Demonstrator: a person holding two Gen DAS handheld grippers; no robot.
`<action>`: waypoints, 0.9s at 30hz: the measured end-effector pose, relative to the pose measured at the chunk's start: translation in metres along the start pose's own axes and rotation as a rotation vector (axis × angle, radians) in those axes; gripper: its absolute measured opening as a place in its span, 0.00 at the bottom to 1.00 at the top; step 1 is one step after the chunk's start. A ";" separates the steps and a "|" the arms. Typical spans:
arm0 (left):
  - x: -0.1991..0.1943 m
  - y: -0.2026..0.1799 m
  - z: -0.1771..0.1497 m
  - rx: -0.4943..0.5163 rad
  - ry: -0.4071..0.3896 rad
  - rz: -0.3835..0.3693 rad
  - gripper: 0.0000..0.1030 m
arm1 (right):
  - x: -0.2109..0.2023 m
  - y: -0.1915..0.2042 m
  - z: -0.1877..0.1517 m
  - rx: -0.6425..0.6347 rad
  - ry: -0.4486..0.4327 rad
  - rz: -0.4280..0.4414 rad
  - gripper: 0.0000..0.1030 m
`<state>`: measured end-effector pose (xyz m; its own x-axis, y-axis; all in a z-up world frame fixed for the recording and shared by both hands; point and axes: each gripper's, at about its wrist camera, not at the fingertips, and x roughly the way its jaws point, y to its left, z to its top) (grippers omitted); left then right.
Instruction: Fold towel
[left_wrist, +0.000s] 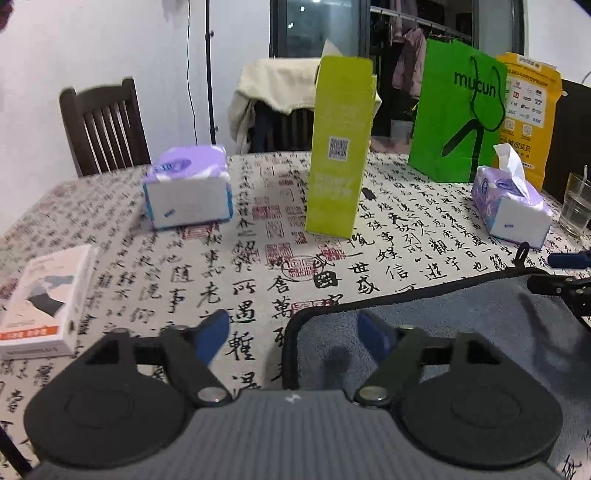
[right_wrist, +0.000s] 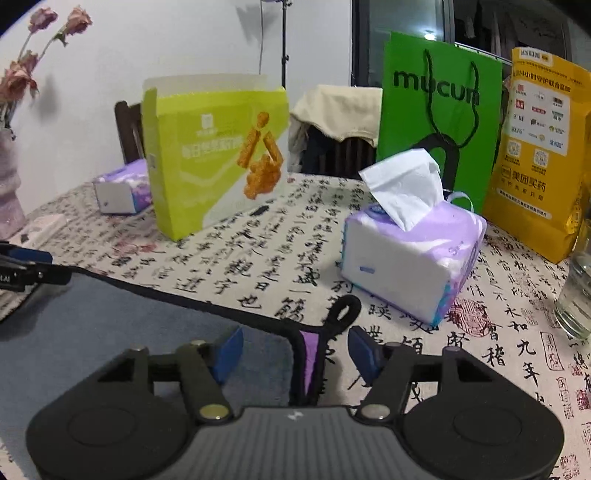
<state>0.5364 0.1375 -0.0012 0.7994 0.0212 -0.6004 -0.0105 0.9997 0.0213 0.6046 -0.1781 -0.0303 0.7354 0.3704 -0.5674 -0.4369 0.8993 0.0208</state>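
A grey towel (left_wrist: 461, 314) with black piping lies flat on the calligraphy tablecloth (left_wrist: 258, 258). My left gripper (left_wrist: 293, 332) is open, its jaws straddling the towel's near left corner, with nothing between the pads. In the right wrist view the towel (right_wrist: 110, 321) has a black hanging loop (right_wrist: 345, 308) at its right corner, with a purple underside showing. My right gripper (right_wrist: 295, 350) is open astride that corner. Each gripper shows at the edge of the other's view, the right one (left_wrist: 565, 273) and the left one (right_wrist: 26, 266).
On the table stand a lime snack box (left_wrist: 340, 147), a green paper bag (left_wrist: 458, 110), a yellow bag (left_wrist: 528, 107), two purple tissue packs (left_wrist: 188, 188) (right_wrist: 413, 251), a glass of water (right_wrist: 576, 291), and a white box (left_wrist: 44, 299). Chairs stand behind.
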 end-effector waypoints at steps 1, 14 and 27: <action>-0.004 -0.001 -0.001 0.009 -0.001 0.001 0.85 | -0.003 0.001 0.000 0.001 -0.008 0.001 0.77; -0.070 -0.015 -0.018 0.044 -0.067 0.032 1.00 | -0.066 0.019 -0.011 0.008 -0.084 -0.020 0.97; -0.148 -0.035 -0.056 0.047 -0.110 0.036 1.00 | -0.135 0.039 -0.039 0.039 -0.131 -0.018 0.98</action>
<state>0.3845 0.1004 0.0419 0.8600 0.0528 -0.5075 -0.0138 0.9967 0.0804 0.4677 -0.2020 0.0152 0.8054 0.3795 -0.4554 -0.4049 0.9133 0.0449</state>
